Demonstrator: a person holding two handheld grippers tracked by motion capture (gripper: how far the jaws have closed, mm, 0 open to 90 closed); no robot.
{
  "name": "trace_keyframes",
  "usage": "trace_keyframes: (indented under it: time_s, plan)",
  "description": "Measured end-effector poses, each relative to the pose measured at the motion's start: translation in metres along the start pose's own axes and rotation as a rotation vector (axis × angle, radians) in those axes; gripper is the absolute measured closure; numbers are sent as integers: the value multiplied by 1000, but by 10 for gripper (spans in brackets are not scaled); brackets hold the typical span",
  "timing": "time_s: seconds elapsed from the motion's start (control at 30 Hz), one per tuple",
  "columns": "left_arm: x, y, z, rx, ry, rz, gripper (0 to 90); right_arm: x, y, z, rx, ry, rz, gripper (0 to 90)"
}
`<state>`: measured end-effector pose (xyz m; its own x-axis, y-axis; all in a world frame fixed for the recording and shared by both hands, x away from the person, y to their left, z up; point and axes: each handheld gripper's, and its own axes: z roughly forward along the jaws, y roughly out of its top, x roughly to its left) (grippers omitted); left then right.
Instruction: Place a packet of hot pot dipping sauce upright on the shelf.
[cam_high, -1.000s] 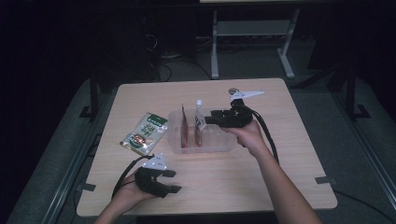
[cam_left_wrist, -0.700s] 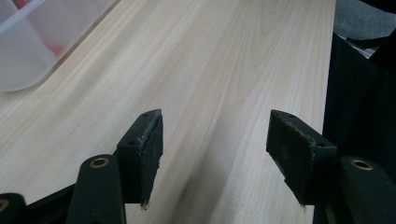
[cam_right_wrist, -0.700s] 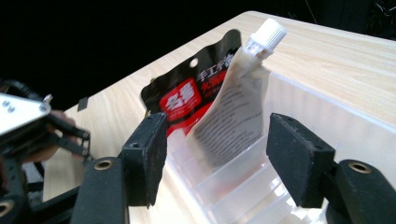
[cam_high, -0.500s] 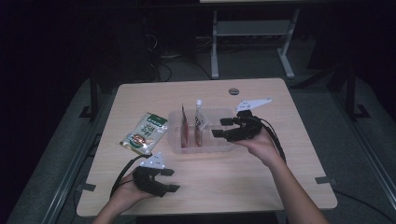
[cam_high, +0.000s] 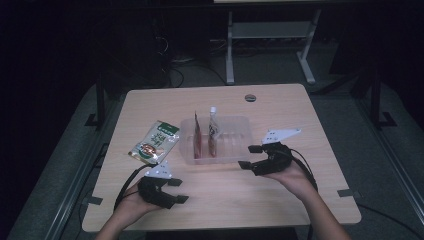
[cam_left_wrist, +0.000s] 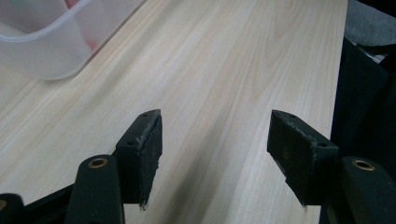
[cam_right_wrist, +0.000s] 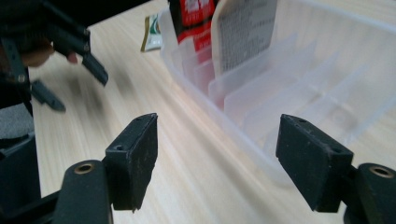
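A clear plastic bin (cam_high: 235, 145) with dividers stands mid-table. Upright in its left slots are a red pouch (cam_high: 198, 139) and a white spouted pouch (cam_high: 214, 131). A green pouch (cam_high: 155, 141) lies flat to the left of the bin. My right gripper (cam_high: 247, 156) hovers at the bin's near right corner; its jaws have just been opening and nothing is between them. In the right gripper view, the bin (cam_right_wrist: 299, 93) and both pouches lie beyond the jaws. My left gripper (cam_high: 180, 190) rests open and empty near the front left edge, over bare wood (cam_left_wrist: 224, 70).
A round grommet hole (cam_high: 250, 97) sits at the table's far edge. A white metal stand (cam_high: 270, 35) is on the floor behind the table. The table's front edge is close below both hands.
My right gripper has drawn back from the white pouch in the bin toward the near right, and its jaws stand wider. The left gripper has stayed put.
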<state>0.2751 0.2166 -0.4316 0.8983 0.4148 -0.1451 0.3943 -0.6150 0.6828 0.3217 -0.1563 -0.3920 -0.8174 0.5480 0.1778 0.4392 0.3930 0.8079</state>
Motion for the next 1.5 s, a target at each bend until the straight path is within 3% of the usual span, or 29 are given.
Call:
trace_keyframes:
  time_s: [0.33,0.73,0.93,1.1,1.5]
  plan:
    - [5,-2,-7,10,21,-8,355,6,-31,-13,47,-26,7,289]
    - [17,-8,-22,-8,73,-56,384,12,-58,-20,97,-31,34,283]
    - [35,-11,-33,-7,127,-83,406,11,-58,-20,90,-31,36,283]
    - [57,-16,-42,-14,183,-138,405,12,-59,-19,96,-32,19,284]
    - [106,-12,-55,11,315,-178,362,12,-61,-20,98,-30,25,292]
